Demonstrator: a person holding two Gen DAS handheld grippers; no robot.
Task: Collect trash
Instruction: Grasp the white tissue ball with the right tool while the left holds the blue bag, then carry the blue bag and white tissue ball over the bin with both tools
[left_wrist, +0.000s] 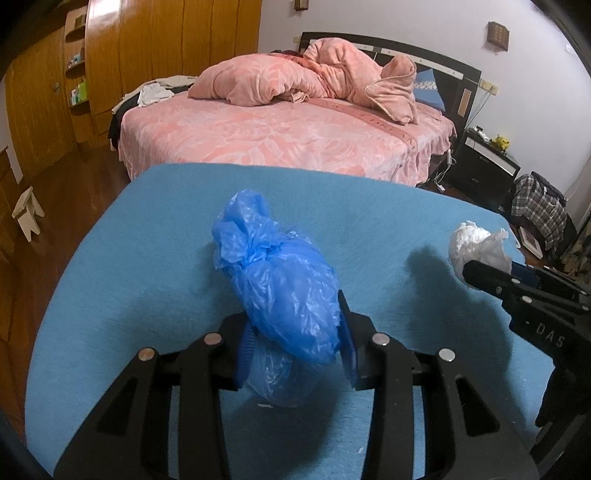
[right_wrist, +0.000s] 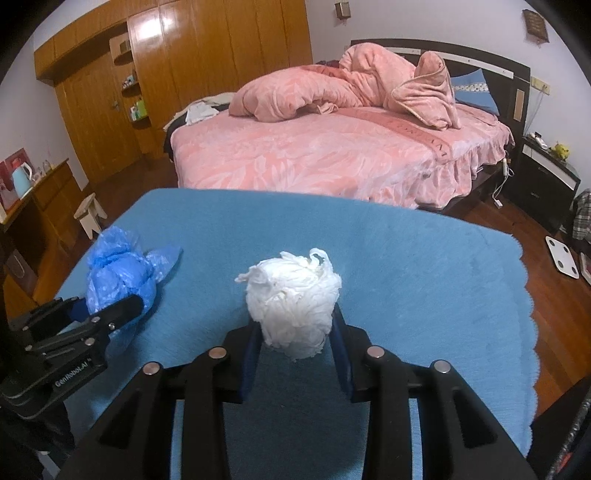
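The left gripper (left_wrist: 295, 343) is holding a knotted blue plastic bag (left_wrist: 280, 280), its jaws narrowed and pressing on the bag's lower half; the bag is standing up between the blue pads, with its tied top leaning toward 11 o'clock. The right gripper (right_wrist: 295, 339) is clamping a crumpled white paper wad (right_wrist: 295, 299), the pads touching both its sides, and the wad is lifting slightly clear of the cloth underneath.

Both bundles are sitting over a blue towel-covered table (left_wrist: 147, 258). In the left wrist view the right gripper is showing at 3 o'clock with the white wad at its tip, near the table's right edge. In the right wrist view the left gripper (right_wrist: 107, 314) is lying at 9 o'clock, close to the table's left edge, with the blue bag in its grip.

The table's far edge is curving across at 12 o'clock, and a pink bed (right_wrist: 332, 155) is standing just beyond it. The scalloped right edge of the cloth is running from 2 to 4 o'clock, with bare wooden floor (right_wrist: 554, 314) opening past it. The blue surface between the two bundles is lying bare. A small white stool (right_wrist: 90, 216) is standing on the floor at 10 o'clock, off the left corner.
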